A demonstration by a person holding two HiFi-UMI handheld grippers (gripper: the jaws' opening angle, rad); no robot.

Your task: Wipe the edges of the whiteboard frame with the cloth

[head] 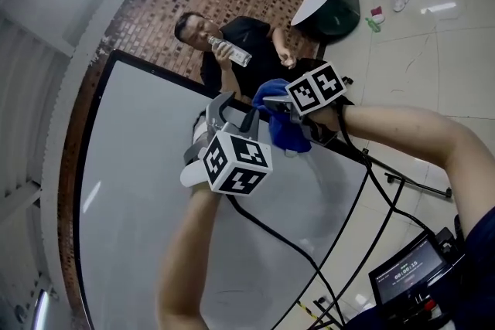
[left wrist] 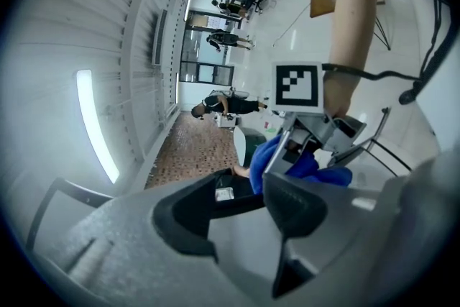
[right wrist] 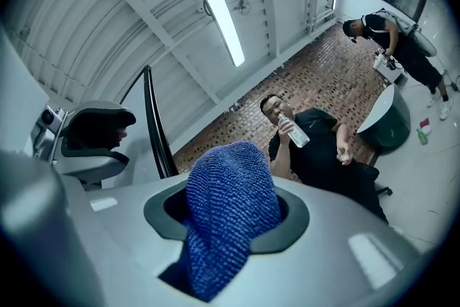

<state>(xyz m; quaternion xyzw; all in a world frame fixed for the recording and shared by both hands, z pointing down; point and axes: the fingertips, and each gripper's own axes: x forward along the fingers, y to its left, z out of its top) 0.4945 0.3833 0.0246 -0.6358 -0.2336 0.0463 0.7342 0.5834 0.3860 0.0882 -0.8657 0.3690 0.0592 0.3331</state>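
**Wiping the upper frame edge.** Showed the right tool [right wrist: 228, 221] clamped on the blue cloth [head: 282, 127], with a loose fold bulging out past the jaws. Placed the cloth at the black whiteboard frame [head: 155, 67], toward 1 o'clock of the head view's centre, on the edge running from 10 o'clock down to 3 o'clock. Could not tell whether pressed on that edge or just off it. Held the left tool [left wrist: 248, 206] with jaws drawn together on nothing, over the white panel [head: 131, 197], at 7 o'clock of the cloth.

Judged the step as a wipe along this edge. Best done by laying the loose fold over the frame's lip, pressing evenly, and drawing along the edge in one direction. Called for care near the seated person [head: 247, 50], just beyond the board at 12 o'clock.
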